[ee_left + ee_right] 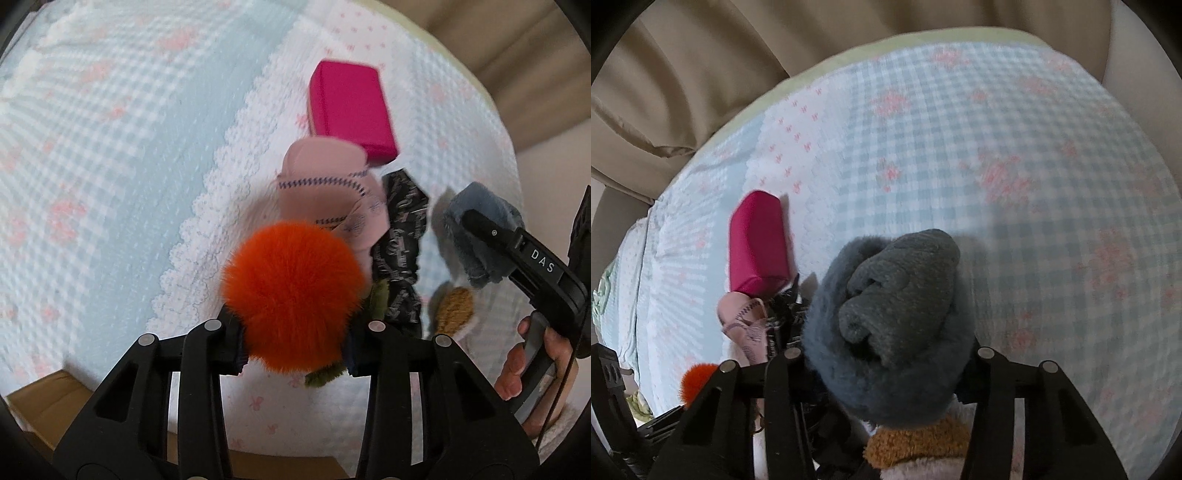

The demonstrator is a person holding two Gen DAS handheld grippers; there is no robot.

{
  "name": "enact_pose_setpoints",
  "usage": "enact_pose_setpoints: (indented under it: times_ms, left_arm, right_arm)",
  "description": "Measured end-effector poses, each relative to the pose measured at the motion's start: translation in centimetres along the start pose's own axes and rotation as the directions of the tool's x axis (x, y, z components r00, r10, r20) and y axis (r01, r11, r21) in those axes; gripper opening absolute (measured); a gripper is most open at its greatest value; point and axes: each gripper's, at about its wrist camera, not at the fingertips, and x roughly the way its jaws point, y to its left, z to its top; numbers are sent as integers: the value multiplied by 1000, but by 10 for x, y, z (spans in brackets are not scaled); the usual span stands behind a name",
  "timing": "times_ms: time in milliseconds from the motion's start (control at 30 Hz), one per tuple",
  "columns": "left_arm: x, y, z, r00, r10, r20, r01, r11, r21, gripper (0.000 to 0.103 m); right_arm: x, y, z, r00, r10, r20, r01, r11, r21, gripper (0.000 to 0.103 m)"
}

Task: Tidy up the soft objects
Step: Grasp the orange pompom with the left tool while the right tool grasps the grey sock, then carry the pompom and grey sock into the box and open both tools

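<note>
Left gripper [295, 354] pinches the orange pompom [291, 295], right gripper [886, 373] squeezes the grey fleece bundle [894, 314], both right between the fingers over the bed [110, 147]; light, squashy, likely best grabbed mid-bulk.

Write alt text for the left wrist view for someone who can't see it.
The left claw grips an orange pompom over a checked bedspread. Beyond it lie a pink hat, a magenta box and a black cloth; the right claw holds a grey cloth.
</note>
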Motion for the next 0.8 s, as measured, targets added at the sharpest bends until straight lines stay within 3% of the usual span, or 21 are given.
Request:
enact_pose_setpoints:
  times_ms: [233,533,800]
  left_arm:
    - [-55,-9,-6,997,-18,77,17,1000,25,34]
    - [-146,-24,-19,979,-73,192,61,996,65,34]
    - [-239,5,-55,964,-104,245,78,990,114,34]
  right_arm:
    - [-45,14,4,998,5,69,-4,1000,-12,46]
    - [-138,55,-5,985,1,173,11,998,-70,46]
    - [-221,111,-57,978,-14,210,37,994,-105,46]
